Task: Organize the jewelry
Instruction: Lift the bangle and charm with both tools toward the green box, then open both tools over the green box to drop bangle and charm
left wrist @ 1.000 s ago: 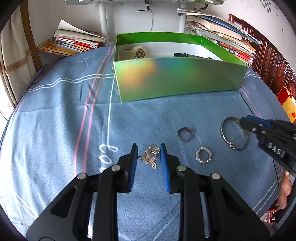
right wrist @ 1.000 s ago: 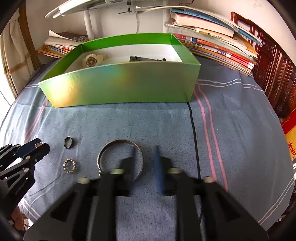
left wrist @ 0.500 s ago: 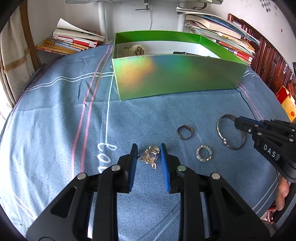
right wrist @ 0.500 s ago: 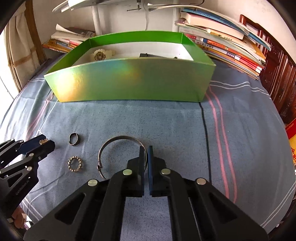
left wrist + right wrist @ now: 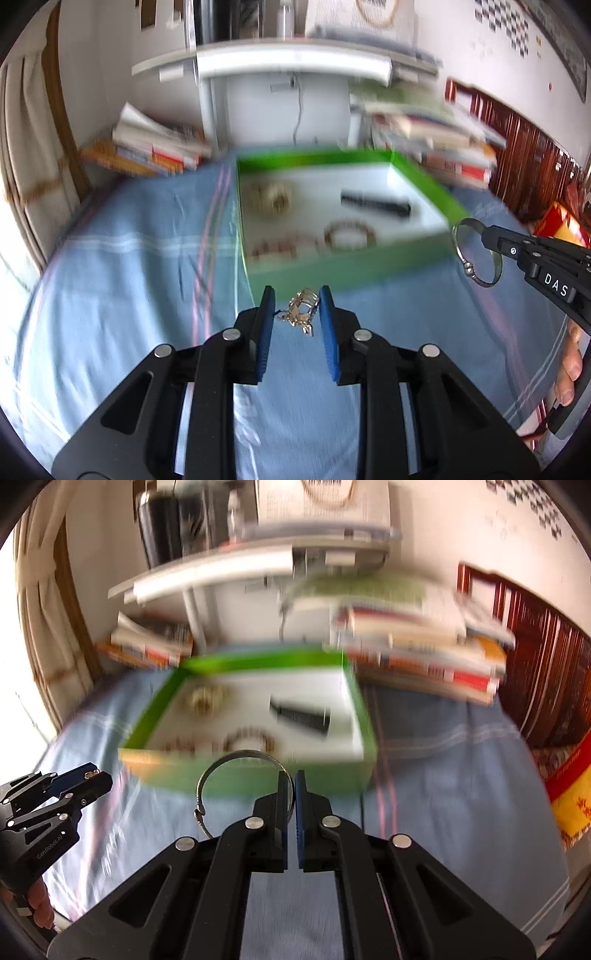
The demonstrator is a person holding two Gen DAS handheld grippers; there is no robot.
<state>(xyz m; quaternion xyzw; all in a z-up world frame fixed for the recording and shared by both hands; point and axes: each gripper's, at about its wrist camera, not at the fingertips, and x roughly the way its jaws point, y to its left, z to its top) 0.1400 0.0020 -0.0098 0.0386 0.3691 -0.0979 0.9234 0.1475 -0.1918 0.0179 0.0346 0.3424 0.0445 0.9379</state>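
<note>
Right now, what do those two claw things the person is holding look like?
Both claws, left and right, are black plastic with triangular cut-outs, silver pivot pins and flat blue pads on the fingers. The right one carries white "DAS" lettering; the left has faint, blurred lettering on its side.

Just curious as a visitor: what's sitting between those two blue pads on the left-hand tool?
A small gold-coloured jewelry piece hangs pinched between the left gripper pads, above the blue cloth; the left wrist view shows it.

Black tongs (image 5: 297, 306), blue pads (image 5: 266, 325), "DAS" mk.
</note>
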